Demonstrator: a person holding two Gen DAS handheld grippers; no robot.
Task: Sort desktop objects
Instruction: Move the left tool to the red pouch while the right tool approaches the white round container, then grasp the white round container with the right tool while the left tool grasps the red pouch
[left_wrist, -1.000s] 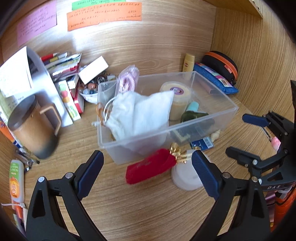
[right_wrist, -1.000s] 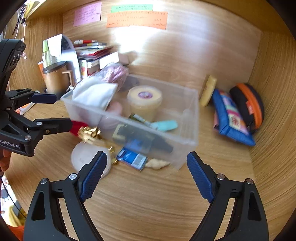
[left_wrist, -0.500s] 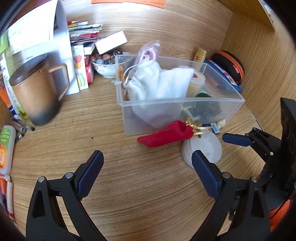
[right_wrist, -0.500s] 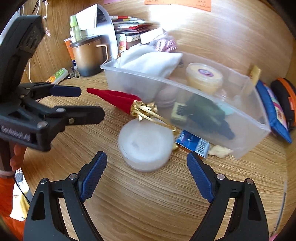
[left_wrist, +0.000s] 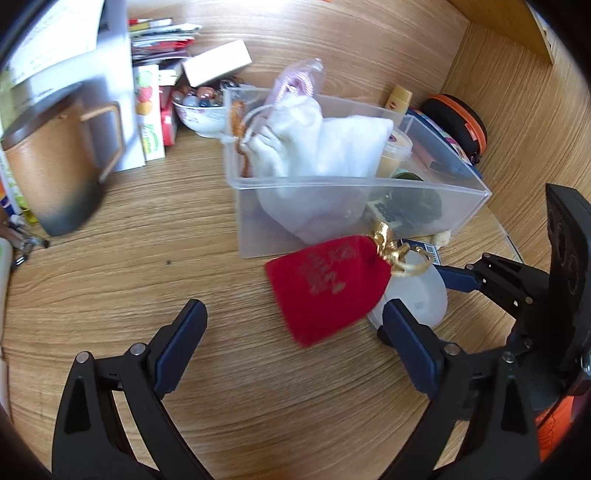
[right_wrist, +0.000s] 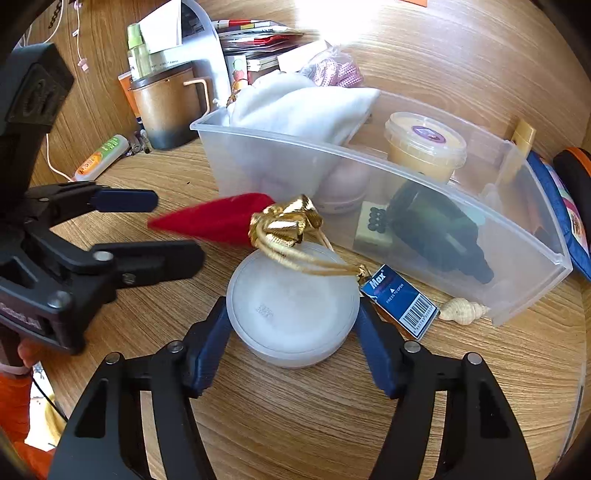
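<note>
- The right tool (right_wrist: 291, 332) has just been closing its jaws round the frosted round tub (right_wrist: 291, 306); its blue pads now sit against the tub's sides, gripping it, where a moment ago they stood wide and short of it.
- The tub rests on the tabletop (left_wrist: 184, 229), just in front of the clear bin (right_wrist: 546, 258), so lifting it in looks like the next step.
- The red pouch (left_wrist: 325, 284) lies beside the tub, its gold cord (right_wrist: 291, 229) draped over the lid; it may drag along.
- The left tool (left_wrist: 291, 332) hangs wide and empty, closer to the pouch than before.
- Wood-grain tabletop and walls; a brown mug (left_wrist: 55, 170) and stacked papers (left_wrist: 162, 37) stand behind.
</note>
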